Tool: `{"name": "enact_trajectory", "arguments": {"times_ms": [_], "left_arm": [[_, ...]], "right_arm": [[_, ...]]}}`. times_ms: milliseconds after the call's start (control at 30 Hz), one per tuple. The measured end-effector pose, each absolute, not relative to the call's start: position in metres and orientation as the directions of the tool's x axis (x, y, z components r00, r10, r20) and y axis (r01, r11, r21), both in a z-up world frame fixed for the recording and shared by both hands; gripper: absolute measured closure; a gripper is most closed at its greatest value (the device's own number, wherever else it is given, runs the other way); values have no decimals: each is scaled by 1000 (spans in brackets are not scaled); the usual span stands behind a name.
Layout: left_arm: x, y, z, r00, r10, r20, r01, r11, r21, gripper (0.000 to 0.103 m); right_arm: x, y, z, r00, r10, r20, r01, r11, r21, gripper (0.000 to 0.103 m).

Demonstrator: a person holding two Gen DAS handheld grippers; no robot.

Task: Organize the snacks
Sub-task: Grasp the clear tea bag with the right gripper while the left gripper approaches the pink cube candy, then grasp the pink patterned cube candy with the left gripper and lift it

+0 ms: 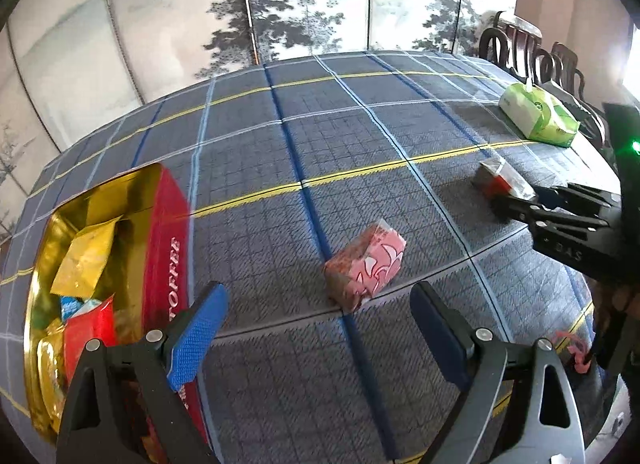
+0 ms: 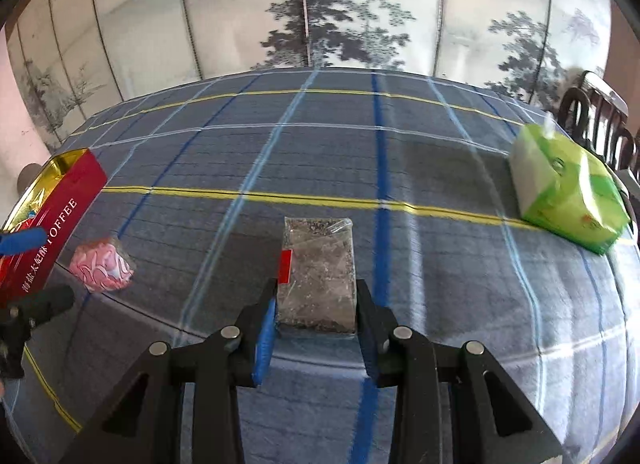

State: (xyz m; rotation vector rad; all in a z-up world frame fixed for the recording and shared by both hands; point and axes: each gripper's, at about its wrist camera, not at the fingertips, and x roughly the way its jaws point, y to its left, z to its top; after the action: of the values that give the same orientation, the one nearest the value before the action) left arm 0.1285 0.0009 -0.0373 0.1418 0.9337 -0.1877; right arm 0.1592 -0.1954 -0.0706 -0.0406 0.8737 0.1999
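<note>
The right tongs point(image 2: 316, 328) clamp a clear snack packet point(image 2: 320, 272) on the plaid surface point(image 2: 400, 151). A pink snack point(image 2: 102, 264) lies beside the red toffee tin point(image 2: 56, 219); a green tissue pack point(image 2: 568, 191) sits far right.

Tablecloth point(image 2: 320, 151): grey-blue plaid, crossed by yellow, white, light-blue and dark-blue lines. Tin point(image 1: 168, 232), left: red outside, white "TOFFEE" lettering, gold inside; gold, red and blue packets seen within. Pink packet point(image 1: 366, 266): pink with white swirls, reddish-brown side. Clear packet point(image 2: 318, 276): transparent, dark speckled filling, red label at left edge. Tissue pack point(image 2: 568, 199), far right: green and white. Screen point(image 2: 320, 3), far: pale, grey ink trees. Pads point(image 1: 196, 340): blue, textured. Gripper frames black.
</note>
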Motion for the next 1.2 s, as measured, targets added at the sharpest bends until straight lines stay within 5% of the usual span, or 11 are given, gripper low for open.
{"name": "enact_trajectory", "arguments": {"times_ms": [567, 800, 1000, 1200], "left_arm": [[152, -4, -49, 518, -173, -838, 272, 962, -30, 16], [161, -4, -56, 500, -216, -838, 279, 957, -81, 37], [158, -6, -57, 481, -261, -837, 301, 946, -121, 66], [152, -5, -56, 481, -252, -840, 287, 950, -121, 72]], "right_arm": [[156, -203, -72, 629, 144, -764, -170, 984, 46, 67], [155, -204, -72, 629, 145, -764, -170, 984, 47, 67], [155, -205, -72, 629, 145, -764, -170, 984, 47, 67], [155, -205, -72, 629, 145, -764, -170, 984, 47, 67]]}}
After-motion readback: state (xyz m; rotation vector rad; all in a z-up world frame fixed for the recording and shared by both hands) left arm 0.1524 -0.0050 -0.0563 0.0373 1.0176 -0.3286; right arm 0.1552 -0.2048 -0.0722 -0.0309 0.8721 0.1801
